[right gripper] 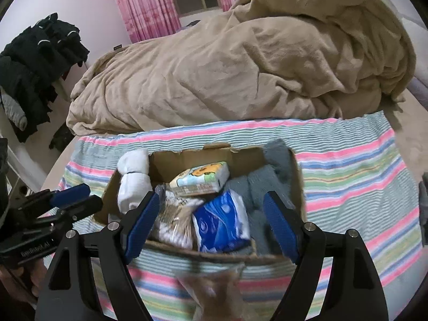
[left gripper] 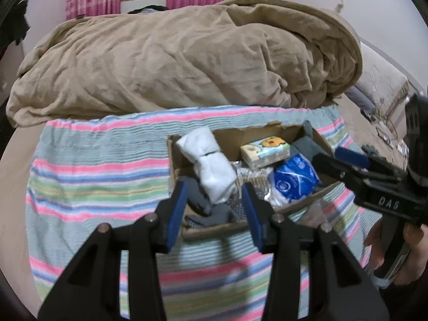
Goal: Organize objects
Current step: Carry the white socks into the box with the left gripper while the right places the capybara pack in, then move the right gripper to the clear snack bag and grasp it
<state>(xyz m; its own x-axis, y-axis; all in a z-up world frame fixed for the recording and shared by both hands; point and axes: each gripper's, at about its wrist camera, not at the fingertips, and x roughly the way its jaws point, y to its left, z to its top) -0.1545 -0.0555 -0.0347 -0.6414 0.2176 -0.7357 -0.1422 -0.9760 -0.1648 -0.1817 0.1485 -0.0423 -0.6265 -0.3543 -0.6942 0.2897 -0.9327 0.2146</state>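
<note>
Sitting mid-frame on the striped towel (left gripper: 88,165), the cardboard box (right gripper: 298,184) holds a white sock roll (left gripper: 211,165), tissue pack (right gripper: 203,179), blue packet (right gripper: 222,222) and grey cloth (right gripper: 264,187). Both the left gripper (left gripper: 212,208) and right gripper (right gripper: 211,224) hover spread and empty. These look light and soft; the blue packet seems slippery, so pinch it across its middle.
</note>
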